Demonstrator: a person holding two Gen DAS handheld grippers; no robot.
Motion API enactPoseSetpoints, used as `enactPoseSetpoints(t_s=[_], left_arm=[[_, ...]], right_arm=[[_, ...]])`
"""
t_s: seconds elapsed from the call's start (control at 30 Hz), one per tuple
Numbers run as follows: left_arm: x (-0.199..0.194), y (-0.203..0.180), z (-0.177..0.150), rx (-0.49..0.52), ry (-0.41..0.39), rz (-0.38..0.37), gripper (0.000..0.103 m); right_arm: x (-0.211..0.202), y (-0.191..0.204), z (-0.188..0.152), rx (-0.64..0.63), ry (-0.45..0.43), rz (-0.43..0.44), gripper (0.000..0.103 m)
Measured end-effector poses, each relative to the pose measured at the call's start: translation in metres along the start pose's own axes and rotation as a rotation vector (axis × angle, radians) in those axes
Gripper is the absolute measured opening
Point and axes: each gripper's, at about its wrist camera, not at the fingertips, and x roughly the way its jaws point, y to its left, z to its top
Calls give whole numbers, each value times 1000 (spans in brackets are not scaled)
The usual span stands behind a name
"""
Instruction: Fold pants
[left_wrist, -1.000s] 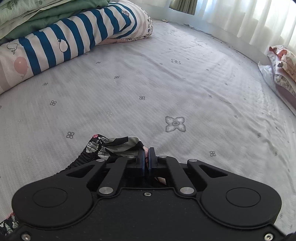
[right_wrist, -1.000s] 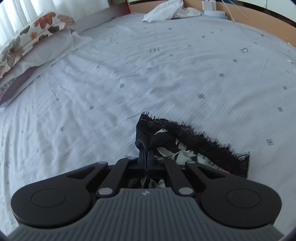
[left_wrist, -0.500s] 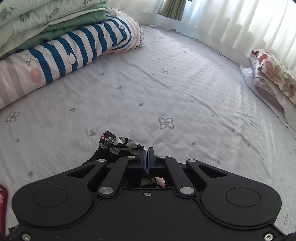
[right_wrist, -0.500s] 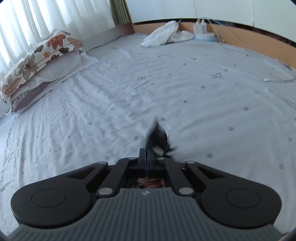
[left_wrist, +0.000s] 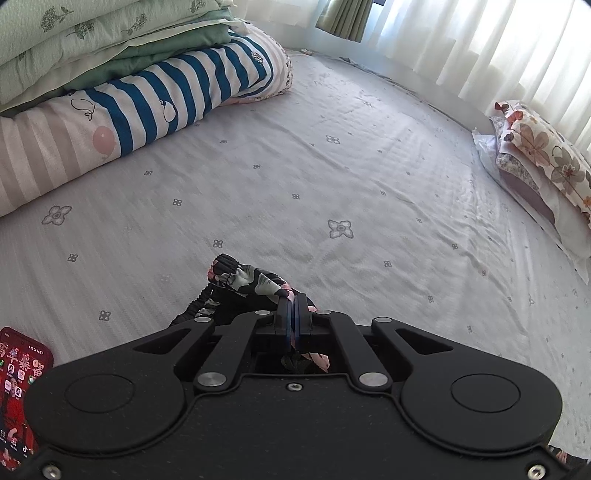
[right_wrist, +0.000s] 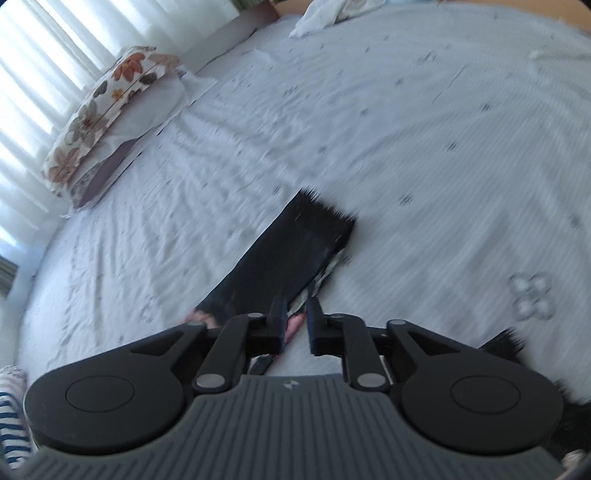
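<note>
The pants are dark with a floral print and black lace hems. In the left wrist view my left gripper (left_wrist: 294, 301) is shut on a bunched fold of the pants (left_wrist: 246, 279) just above the grey bedsheet. In the blurred right wrist view my right gripper (right_wrist: 295, 306) has its fingers slightly apart, with a dark pant leg (right_wrist: 284, 258) lying on the sheet ahead and to the left of the fingertips. Some fabric sits under the gap between the fingers. Another lace edge (right_wrist: 504, 341) shows at the right.
A striped blue-and-white bolster (left_wrist: 140, 110) and folded green quilts (left_wrist: 92, 44) lie at left. A floral pillow (left_wrist: 546, 158) lies at right by the curtains and also shows in the right wrist view (right_wrist: 107, 110). A red phone (left_wrist: 18, 387) lies at lower left. White cloth (right_wrist: 325, 14) lies far off.
The right gripper has opened slightly and let go of the pant leg, which now lies stretched on the sheet; that view swung left. The left gripper stays shut and has risen slightly.
</note>
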Motion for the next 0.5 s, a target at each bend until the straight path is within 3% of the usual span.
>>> enactPoseSetpoints(t_s=[0.13,0.2,0.5], left_arm=[[5,-5,1,11,-1,7,2],[8,-4,1,13,2,11,2],[27,-2,4,2,20,23,2]], right_arm=[[21,15,-13,-5,53,93,37],[33,25,-19,-24,81,96,44],[72,31,-24,19,135,75,44]])
